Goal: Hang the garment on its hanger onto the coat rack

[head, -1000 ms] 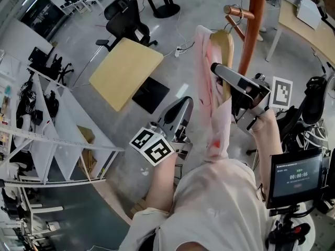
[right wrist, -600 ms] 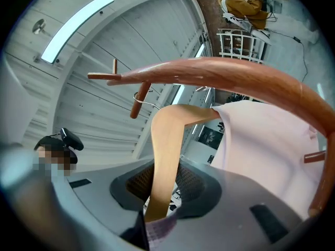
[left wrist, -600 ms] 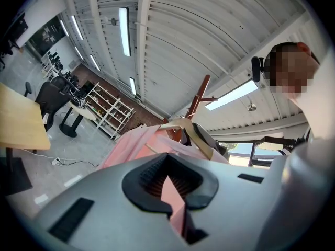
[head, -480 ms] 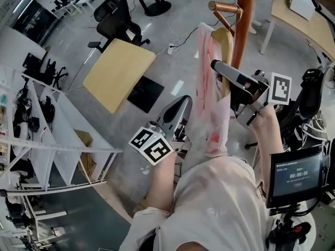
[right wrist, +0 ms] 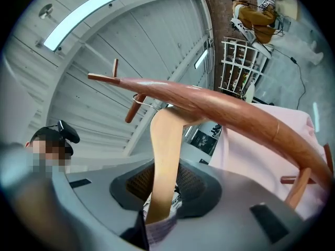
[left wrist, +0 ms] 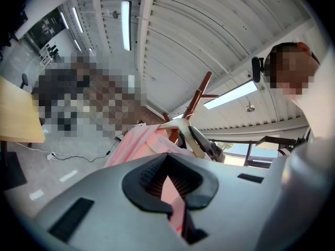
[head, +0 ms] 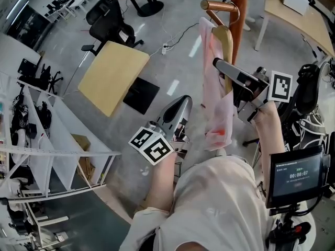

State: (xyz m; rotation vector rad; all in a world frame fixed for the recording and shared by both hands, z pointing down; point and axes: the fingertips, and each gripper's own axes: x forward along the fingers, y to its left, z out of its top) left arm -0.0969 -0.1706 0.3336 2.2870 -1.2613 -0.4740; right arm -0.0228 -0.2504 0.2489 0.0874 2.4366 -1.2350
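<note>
The coat rack [head: 239, 20] rises ahead of me, its copper pole the anchor for everything else, with one upper peg [head: 215, 5] reaching out to its left. The pink garment [head: 215, 95] hangs just beside the pole, below that peg, draped on its wooden hanger [head: 225, 40]. My right gripper [head: 236, 81] comes in from the pole's near side, jaws clamped on the hanger's arm, which runs straight up between the pads in the right gripper view. My left gripper [head: 177, 116] waits well apart from the rack, jaws drawn together on nothing; the pink behind them is only the garment farther off. The wire hook [right wrist: 140, 100] sits right by the peg, close to the pole, but I cannot tell whether it is over it. If I let go with the hook merely touching, hanger and garment drop to the floor. Twisting my wrist could also swing the hook against the pole, and the loose cloth might slide off the hanger's far shoulder.
</note>
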